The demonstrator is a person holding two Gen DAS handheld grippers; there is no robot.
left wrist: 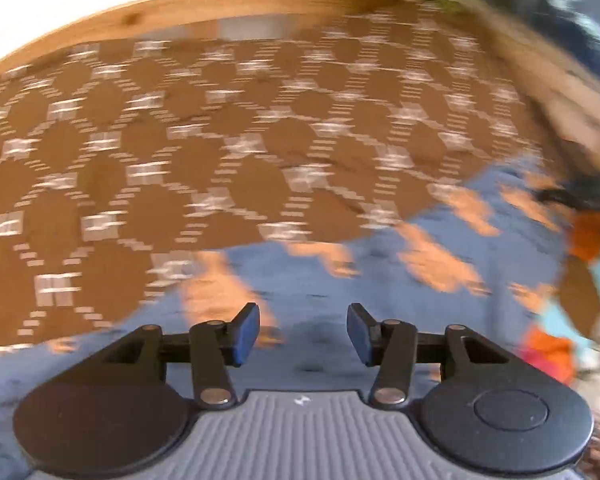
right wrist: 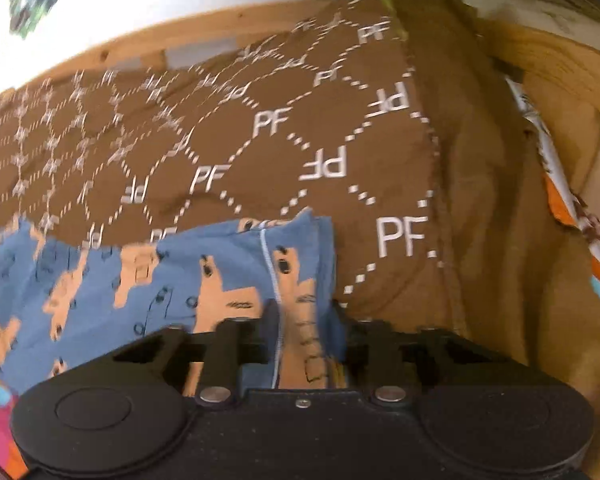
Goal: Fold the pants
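The blue pants (right wrist: 148, 284) with orange animals are spread on a brown blanket (right wrist: 260, 140) marked "PF". A thick fold of the pants is squeezed between the fingers of the right gripper (right wrist: 306, 332). The left gripper (left wrist: 303, 334) is held wide apart above the pants (left wrist: 380, 280), with nothing pinched. A wooden bed frame (left wrist: 220, 4) is seen at 12 o'clock. Bright cloth (left wrist: 552, 352) is seen at 3 o'clock.

The left gripper (left wrist: 303, 332) is hovering with its jaws spread wide, nothing sitting between the blue pads (left wrist: 246, 334). The right gripper (right wrist: 306, 332) is pinching a fold of blue cloth, its jaws drawn in around it (fingertips mostly hidden by the cloth).
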